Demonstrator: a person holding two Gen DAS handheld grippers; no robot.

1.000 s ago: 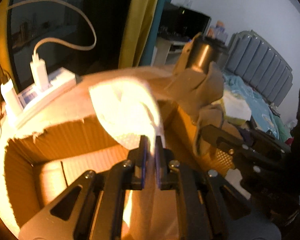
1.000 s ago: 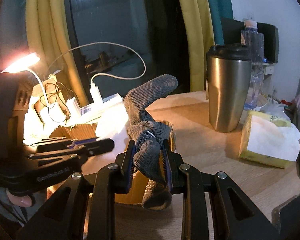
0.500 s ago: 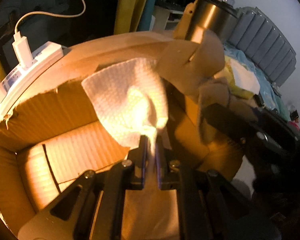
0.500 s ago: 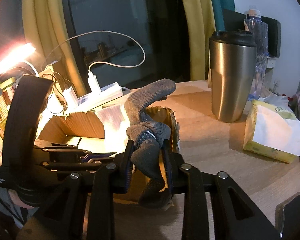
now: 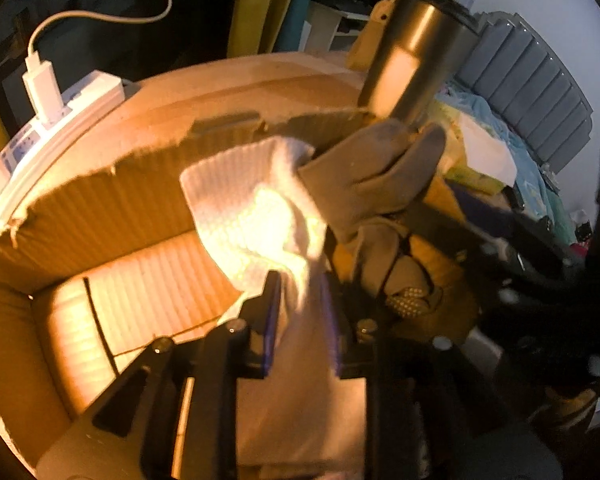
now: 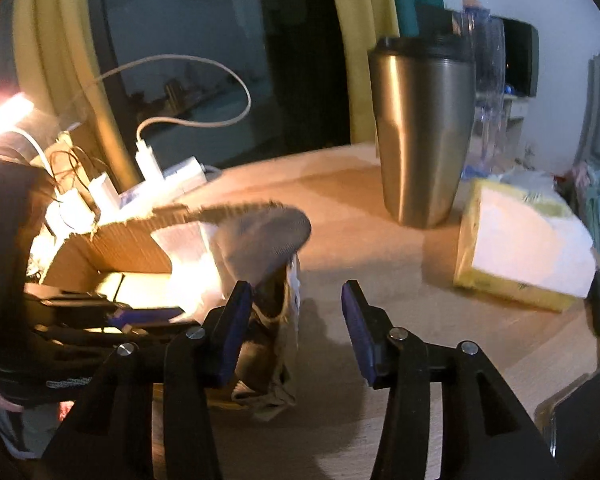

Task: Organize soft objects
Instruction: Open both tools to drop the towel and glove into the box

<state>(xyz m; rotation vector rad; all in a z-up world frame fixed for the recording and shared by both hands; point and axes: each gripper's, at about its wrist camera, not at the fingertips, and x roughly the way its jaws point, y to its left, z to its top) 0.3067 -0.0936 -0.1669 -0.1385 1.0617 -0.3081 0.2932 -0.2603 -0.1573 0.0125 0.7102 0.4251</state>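
The right gripper (image 6: 296,320) stands with fingers wide, the grey glove (image 6: 266,240) draped over the cardboard box (image 5: 112,208) wall's right edge. It may slide outside onto the bench (image 6: 360,208). The left gripper (image 5: 298,312) holds the white cloth (image 5: 252,204) with narrow fingers; a release near the glove could push it off.

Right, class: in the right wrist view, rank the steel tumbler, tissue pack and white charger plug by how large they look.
1. steel tumbler
2. tissue pack, close behind; being nearer the camera may flatter it
3. white charger plug, clearly smallest

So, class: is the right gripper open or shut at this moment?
Open. The right gripper has its jaws spread wide with bare table between them; the grey glove lies draped over the cardboard box edge beside the left jaw, not pinched.
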